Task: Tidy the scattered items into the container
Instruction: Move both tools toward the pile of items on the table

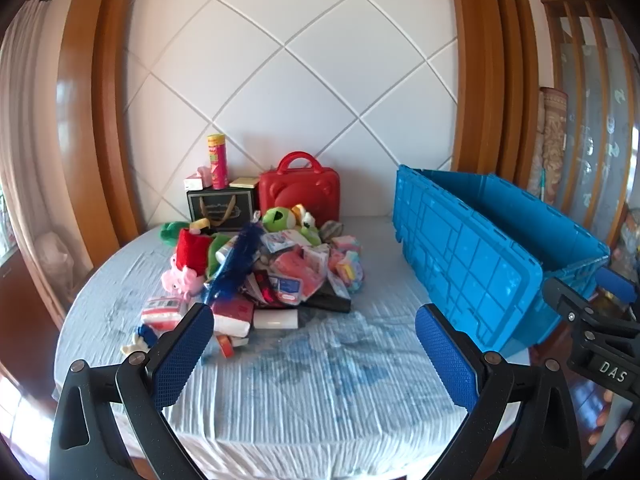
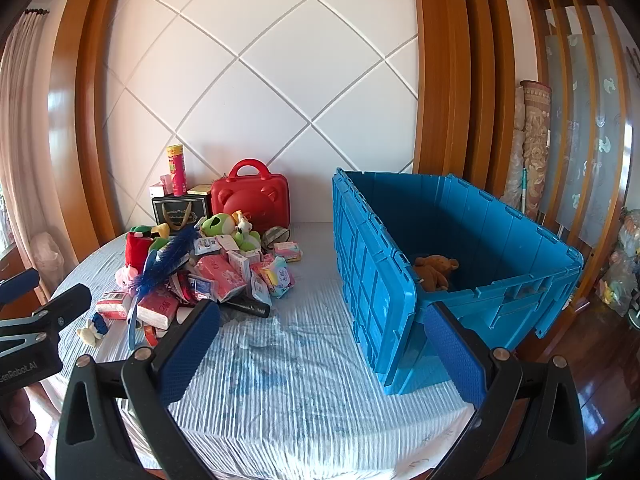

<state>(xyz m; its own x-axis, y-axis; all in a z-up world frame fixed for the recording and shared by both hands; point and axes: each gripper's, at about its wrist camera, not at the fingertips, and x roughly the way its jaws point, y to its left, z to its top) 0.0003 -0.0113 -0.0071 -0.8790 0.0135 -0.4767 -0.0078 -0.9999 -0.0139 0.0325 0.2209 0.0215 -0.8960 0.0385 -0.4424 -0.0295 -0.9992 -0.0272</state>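
Both grippers gape empty; blue crate [image 2: 460,240] runs lengthwise toward the wall.

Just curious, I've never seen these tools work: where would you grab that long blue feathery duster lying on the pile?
Probably the duster's thin blue handle end, which sticks out of the pile toward the near side. Come from above with the left gripper, its open jaws across the handle; the feathery end lies over other items.
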